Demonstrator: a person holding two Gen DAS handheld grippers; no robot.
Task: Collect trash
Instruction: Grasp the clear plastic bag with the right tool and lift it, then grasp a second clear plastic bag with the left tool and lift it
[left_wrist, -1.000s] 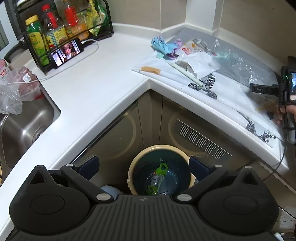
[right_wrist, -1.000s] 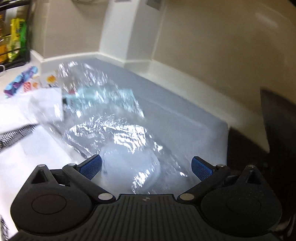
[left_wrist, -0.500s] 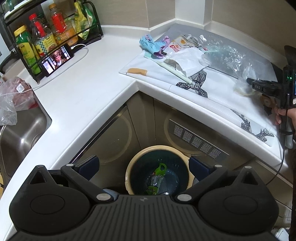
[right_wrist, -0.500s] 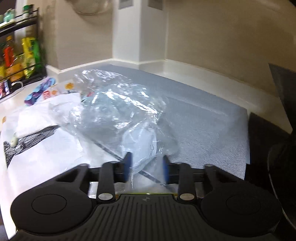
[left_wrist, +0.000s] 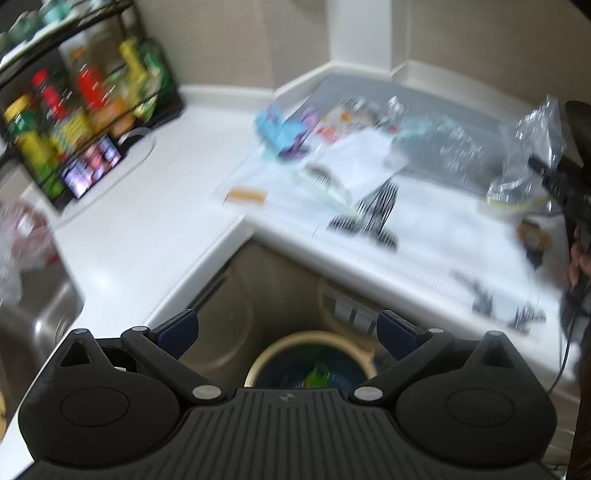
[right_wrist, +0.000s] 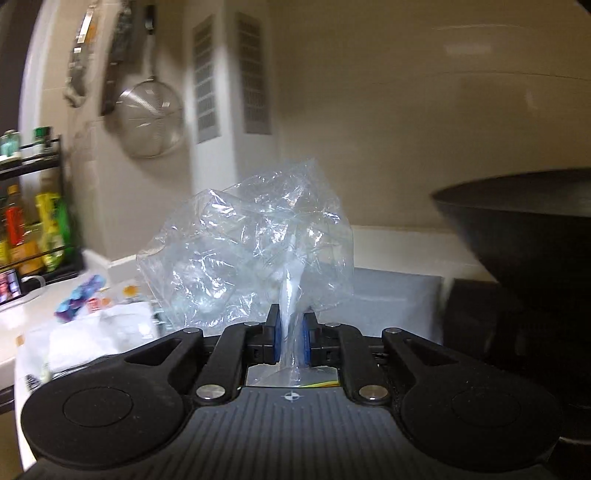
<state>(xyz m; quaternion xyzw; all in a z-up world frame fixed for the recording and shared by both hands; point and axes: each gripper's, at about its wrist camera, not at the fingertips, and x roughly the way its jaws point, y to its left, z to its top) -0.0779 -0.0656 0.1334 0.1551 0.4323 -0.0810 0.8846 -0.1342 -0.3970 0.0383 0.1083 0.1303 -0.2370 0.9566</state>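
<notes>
My right gripper (right_wrist: 291, 332) is shut on a crumpled clear plastic bag (right_wrist: 251, 243) and holds it up off the counter; the bag also shows at the right of the left wrist view (left_wrist: 532, 147). My left gripper (left_wrist: 288, 332) is open and empty, held above a cream trash bin (left_wrist: 314, 360) on the floor below the counter corner; green trash lies inside. More trash lies on the counter: a blue and purple wrapper (left_wrist: 284, 134), white paper (left_wrist: 354, 162) and clear film (left_wrist: 447, 144).
A black rack of bottles (left_wrist: 74, 110) and a phone (left_wrist: 92, 171) stand at the back left. A steel sink (left_wrist: 33, 321) is at the left. A dark pan (right_wrist: 524, 236) sits at the right. A strainer (right_wrist: 151, 122) hangs on the wall.
My right gripper closed on the clear bag and lifted it off the counter. My left gripper rose and tilted up; the bin now sits lower in its view.
</notes>
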